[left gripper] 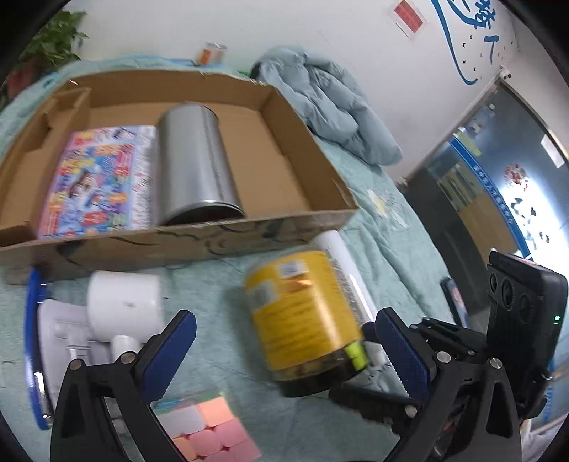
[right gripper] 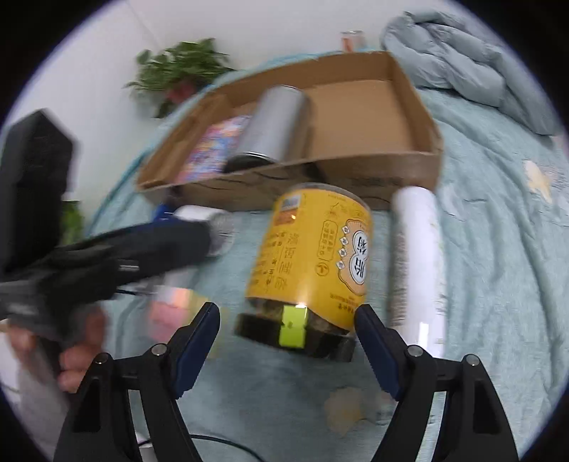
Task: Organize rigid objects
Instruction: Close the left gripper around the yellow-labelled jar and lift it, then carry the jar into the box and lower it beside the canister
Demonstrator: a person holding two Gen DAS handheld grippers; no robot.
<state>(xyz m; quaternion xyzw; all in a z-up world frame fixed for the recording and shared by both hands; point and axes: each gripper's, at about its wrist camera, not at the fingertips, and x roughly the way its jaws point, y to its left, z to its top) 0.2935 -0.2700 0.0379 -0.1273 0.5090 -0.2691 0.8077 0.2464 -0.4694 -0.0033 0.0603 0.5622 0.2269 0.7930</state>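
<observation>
Your right gripper [right gripper: 286,341] is spread wide with nothing between the pads. The jar [right gripper: 313,263] lies on its side just ahead of it, dark lid end toward you, framed by the two fingers but not touched.

Jar looks: clear plastic body, yellow wrap label with printed characters and a cartoon panel, black lid, lime-green seal tab across the lid edge. Brownish contents show through near the lid. Slightly motion-blurred.

Your left gripper [left gripper: 284,352] is also wide apart and grips nothing. In its view the jar [left gripper: 302,320] sits between the fingers, closer to the right pad; contact can't be confirmed.

Below the left finger is a pastel cube [left gripper: 209,430], pink and white faces up. Left of it is a white plastic device [left gripper: 121,305] with a blue rim beside it.

Just right of the jar, parallel to it, lies a white roll [right gripper: 419,263]. Touching or not is unclear.

Everything rests on a teal bedspread [right gripper: 498,248].

Beyond the jar is an open cardboard box [left gripper: 199,241]. Inside it a colourful printed pack [left gripper: 99,181] lies flat at left, with a silver can [left gripper: 195,163] on its side right against it. The right half of the box floor is bare.

Farther back: a bunched blue-grey quilt [left gripper: 330,106], a potted plant [right gripper: 177,71] and a white wall [left gripper: 249,21].
</observation>
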